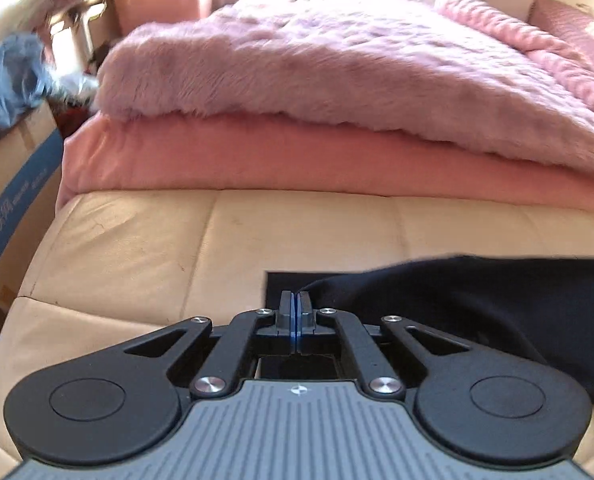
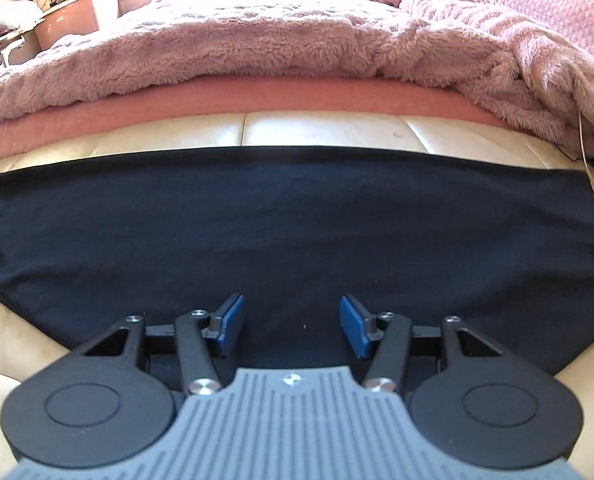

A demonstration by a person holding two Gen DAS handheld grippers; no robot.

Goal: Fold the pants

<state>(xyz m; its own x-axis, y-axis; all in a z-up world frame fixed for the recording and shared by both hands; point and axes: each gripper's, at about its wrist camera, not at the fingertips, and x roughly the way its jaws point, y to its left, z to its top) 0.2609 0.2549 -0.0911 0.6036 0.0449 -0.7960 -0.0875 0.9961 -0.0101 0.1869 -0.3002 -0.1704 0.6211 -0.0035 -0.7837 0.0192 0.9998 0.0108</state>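
Closest to me, my left gripper is clenched with its pads pressed flat together at the edge of the dark navy pants, though I cannot tell whether any cloth is pinched between them, while my right gripper stands released, its blue pads apart just above the fabric. Those pants lie spread flat across the cream leather bench, reaching off to the right in my left view. Beyond the bench sits a salmon-pink mattress edge under a fluffy pink blanket, with cardboard boxes off to the left.
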